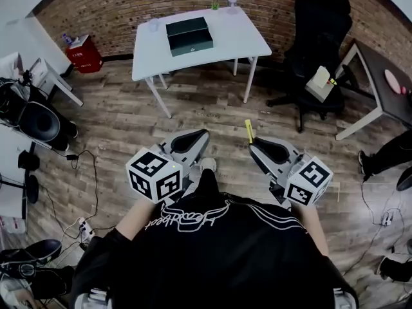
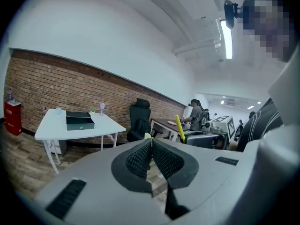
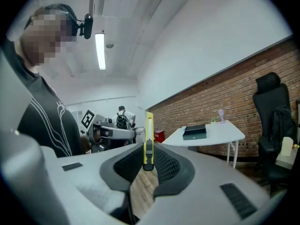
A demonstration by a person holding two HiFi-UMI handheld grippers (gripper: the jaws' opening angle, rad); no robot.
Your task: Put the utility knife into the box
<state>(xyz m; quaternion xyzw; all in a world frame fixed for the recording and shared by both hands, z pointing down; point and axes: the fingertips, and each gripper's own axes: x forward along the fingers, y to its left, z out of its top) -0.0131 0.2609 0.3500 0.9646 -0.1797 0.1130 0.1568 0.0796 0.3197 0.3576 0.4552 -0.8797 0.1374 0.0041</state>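
Right hand-held gripper [image 1: 253,145] tight on utility knife [image 3: 148,135], left one [image 2: 152,142] closed; white table [image 1: 244,40] near brick wall [image 1: 129,5].

Open wooden floor [image 1: 212,102] stretches ahead of the left gripper [image 1: 203,134] and the right gripper [image 1: 253,144], giving a clear way forward up to the white worktop [image 1: 244,40], whose near edge and thin legs are the first things in the way. On the worktop, ahead and slightly left of the left gripper, a dark green box [image 1: 189,35] takes the middle; there is bare surface to its near side and right, and a cup [image 1: 153,24] just left of it. Ahead and right of the right gripper stand a black office chair [image 1: 318,37] and a dark desk [image 1: 376,82], while cables [image 1: 84,166] lie on the floor left of the left gripper.
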